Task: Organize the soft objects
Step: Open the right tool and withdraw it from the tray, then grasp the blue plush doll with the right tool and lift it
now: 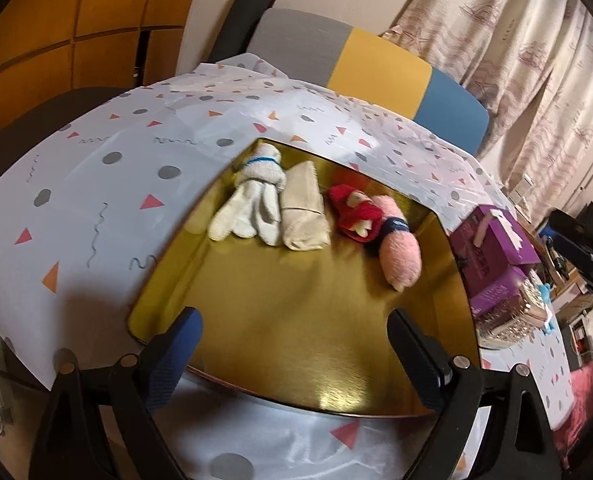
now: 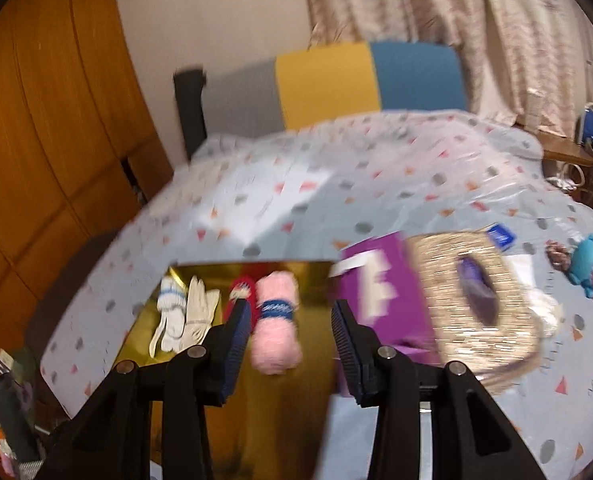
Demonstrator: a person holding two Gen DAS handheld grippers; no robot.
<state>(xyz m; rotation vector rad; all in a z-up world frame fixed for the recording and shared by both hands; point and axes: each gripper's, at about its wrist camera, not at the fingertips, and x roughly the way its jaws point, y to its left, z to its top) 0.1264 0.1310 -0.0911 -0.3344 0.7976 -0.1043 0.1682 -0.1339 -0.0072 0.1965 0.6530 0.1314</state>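
A gold tray (image 1: 296, 300) lies on the patterned tablecloth. Along its far side lie a white sock bundle (image 1: 252, 200) with a blue band, a folded beige cloth (image 1: 304, 216), a red knitted piece (image 1: 354, 210) and a pink fluffy roll (image 1: 400, 248) with a blue band. My left gripper (image 1: 294, 328) hovers open over the tray's near part, nothing between its fingers. The right wrist view is blurred. There my right gripper (image 2: 289, 312) is above the tray (image 2: 256, 420), jaws apart and empty. The pink roll (image 2: 276, 336) lies below and beyond them, beside the red piece (image 2: 242, 292) and white socks (image 2: 172, 312).
A purple box (image 2: 380, 292) and a glittery gold box (image 2: 472, 300) stand right of the tray. A teal soft toy (image 2: 588, 268) lies further right on the cloth. A grey, yellow and blue chair back (image 1: 376, 60) stands behind the table, with curtains at the right.
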